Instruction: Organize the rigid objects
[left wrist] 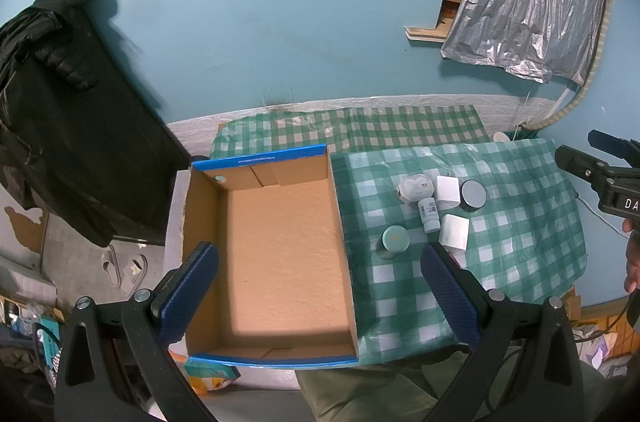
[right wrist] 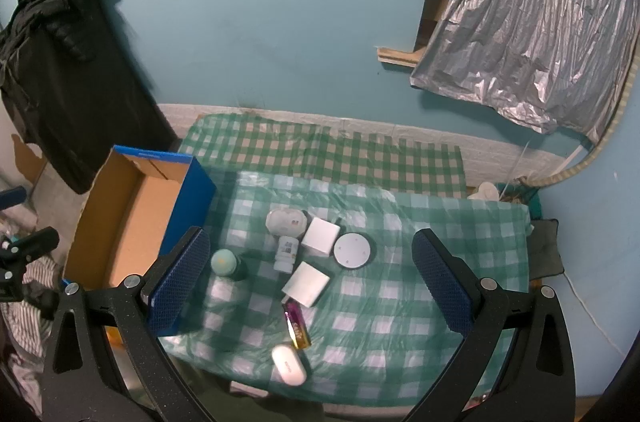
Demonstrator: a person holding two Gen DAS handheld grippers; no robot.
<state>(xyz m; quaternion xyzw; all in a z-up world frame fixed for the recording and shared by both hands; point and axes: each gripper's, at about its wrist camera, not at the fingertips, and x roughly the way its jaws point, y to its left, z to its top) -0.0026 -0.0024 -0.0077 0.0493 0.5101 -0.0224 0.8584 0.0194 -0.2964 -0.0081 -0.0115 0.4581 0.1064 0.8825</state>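
An empty cardboard box (left wrist: 280, 262) with blue outer walls (right wrist: 192, 194) sits at the table's left. Beside it on the green checked cloth lies a cluster: a teal-lidded jar (right wrist: 225, 262), a small white bottle (right wrist: 286, 252), a white hexagonal tub (right wrist: 286, 221), two white cubes (right wrist: 321, 236) (right wrist: 306, 282), a round white-topped puck (right wrist: 352, 250), a purple-gold bar (right wrist: 297, 325) and a white oval case (right wrist: 289, 364). My left gripper (left wrist: 320, 292) hovers open over the box. My right gripper (right wrist: 312, 282) hovers open above the cluster, holding nothing.
A black garment (left wrist: 68, 110) hangs at the left over the wall. Silver foil sheeting (right wrist: 532, 34) covers a window at the upper right. Slippers (left wrist: 124, 268) and clutter lie on the floor left of the table. The cloth's right half (right wrist: 460, 282) holds nothing.
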